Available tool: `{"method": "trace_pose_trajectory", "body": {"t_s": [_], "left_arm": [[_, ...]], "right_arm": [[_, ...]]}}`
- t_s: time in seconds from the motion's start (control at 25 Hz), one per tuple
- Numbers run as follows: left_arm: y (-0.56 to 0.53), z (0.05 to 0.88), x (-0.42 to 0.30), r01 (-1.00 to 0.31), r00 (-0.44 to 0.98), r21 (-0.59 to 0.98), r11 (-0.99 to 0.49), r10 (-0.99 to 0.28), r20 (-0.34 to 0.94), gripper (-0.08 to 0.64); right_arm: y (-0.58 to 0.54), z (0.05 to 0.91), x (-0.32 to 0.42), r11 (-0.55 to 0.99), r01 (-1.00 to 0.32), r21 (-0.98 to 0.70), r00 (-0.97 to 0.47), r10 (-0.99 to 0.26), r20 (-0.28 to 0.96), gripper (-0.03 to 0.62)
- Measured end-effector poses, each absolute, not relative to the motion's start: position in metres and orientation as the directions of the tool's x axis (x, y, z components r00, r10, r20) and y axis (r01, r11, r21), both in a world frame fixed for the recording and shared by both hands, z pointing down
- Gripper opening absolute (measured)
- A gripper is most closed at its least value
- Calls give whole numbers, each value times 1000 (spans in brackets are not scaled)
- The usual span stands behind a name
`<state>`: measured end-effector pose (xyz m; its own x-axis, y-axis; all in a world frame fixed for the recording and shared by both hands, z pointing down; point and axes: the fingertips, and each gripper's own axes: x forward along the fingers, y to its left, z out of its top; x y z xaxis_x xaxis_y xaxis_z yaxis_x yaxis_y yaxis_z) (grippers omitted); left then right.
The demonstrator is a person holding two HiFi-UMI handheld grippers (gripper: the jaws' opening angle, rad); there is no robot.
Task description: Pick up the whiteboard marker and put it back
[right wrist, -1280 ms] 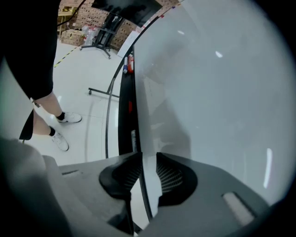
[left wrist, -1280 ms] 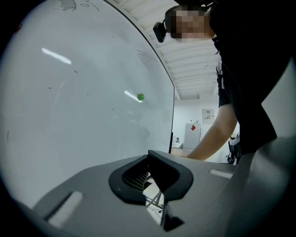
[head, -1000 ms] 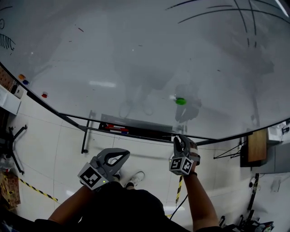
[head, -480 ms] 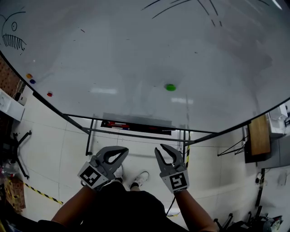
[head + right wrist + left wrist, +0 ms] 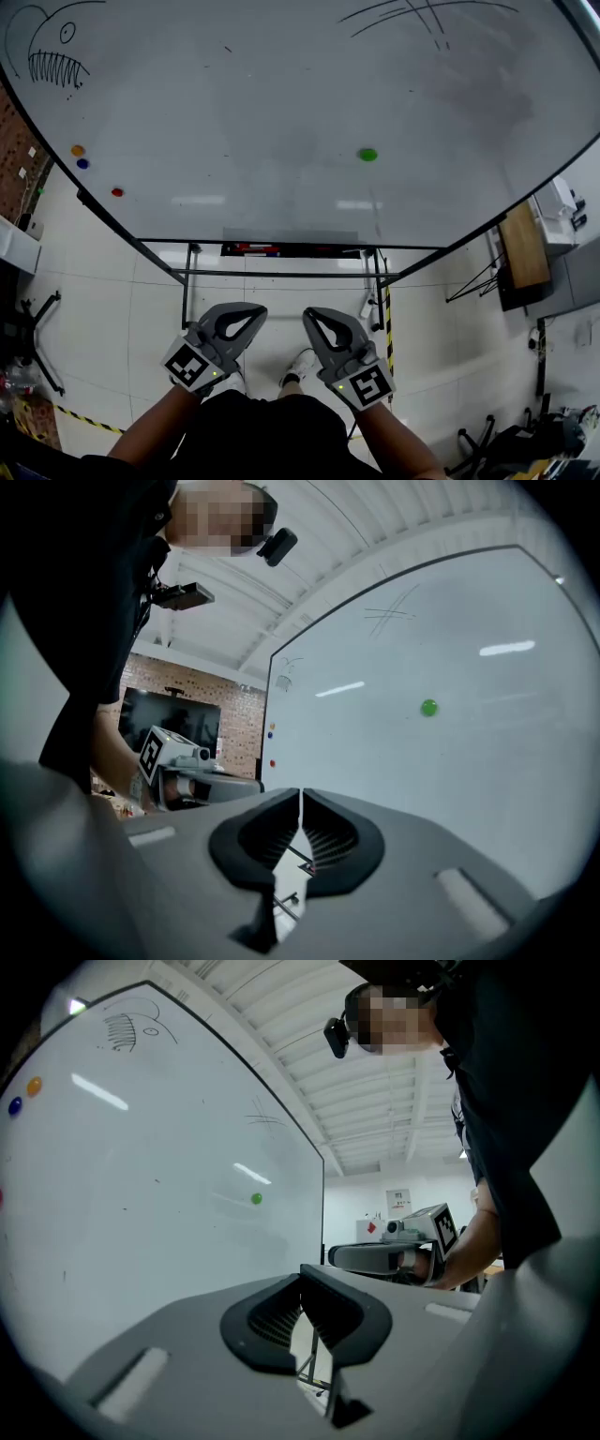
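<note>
Your left gripper (image 5: 260,315): jaws pressed together, empty. Your right gripper (image 5: 309,316): jaws closing, nothing between them. Markers (image 5: 255,249) lie in the tray (image 5: 323,250) under the whiteboard (image 5: 281,103)

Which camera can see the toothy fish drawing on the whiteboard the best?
The head view: the fish drawing sits nearly face-on at the top left of the whiteboard, eye and teeth clear. The left gripper view shows it small and squashed sideways; the right gripper view shows only a faint far-off scribble.
</note>
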<state>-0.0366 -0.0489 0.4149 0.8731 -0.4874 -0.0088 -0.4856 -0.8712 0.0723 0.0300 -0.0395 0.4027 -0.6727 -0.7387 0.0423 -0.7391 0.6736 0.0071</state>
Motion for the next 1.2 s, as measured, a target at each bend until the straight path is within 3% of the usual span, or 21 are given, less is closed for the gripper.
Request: {"method": "trace_pose_trajectory", "body": {"t_s": [0.44, 1.2], "left_arm": [[15, 418, -108, -396, 915, 116, -911, -402, -38, 2], [40, 408, -112, -393, 916, 101, -914, -399, -47, 2]], "right_arm": [[31, 401, -53, 660, -750, -42, -661, -748, 59, 0], [55, 398, -75, 688, -724, -45, -690, -721, 61, 0]]}}
